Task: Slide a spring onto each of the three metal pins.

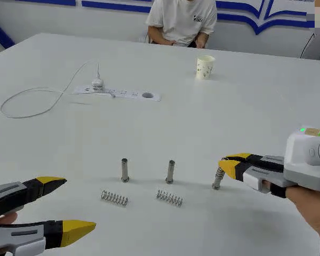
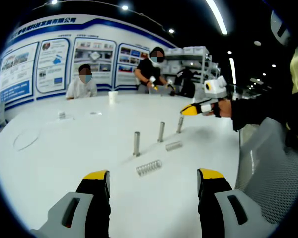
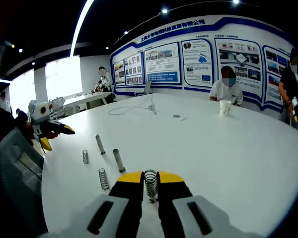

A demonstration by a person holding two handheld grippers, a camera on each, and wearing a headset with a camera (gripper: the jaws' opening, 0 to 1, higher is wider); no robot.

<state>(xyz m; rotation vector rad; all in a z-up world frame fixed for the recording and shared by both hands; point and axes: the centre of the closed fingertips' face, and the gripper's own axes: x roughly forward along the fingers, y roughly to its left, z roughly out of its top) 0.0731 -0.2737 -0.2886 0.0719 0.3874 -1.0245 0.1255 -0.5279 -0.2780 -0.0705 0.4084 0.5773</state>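
Three upright metal pins stand in a row on the white table: the left pin [image 1: 125,170], the middle pin [image 1: 170,172] and the right pin [image 1: 218,180]. My right gripper [image 1: 228,163] is shut on a spring [image 3: 150,182] that sits over the top of the right pin. Two loose springs lie flat in front of the other pins: one spring [image 1: 114,198] by the left pin, another spring [image 1: 169,198] by the middle pin. My left gripper [image 1: 69,205] hangs open at the near left, well short of the springs, with nothing between its jaws [image 2: 154,175].
A paper cup [image 1: 205,67] stands at the far side. A white power strip [image 1: 122,93] with a looping cable [image 1: 29,101] lies at the back left. A person [image 1: 181,21] sits across the table. The right table edge is near my right hand.
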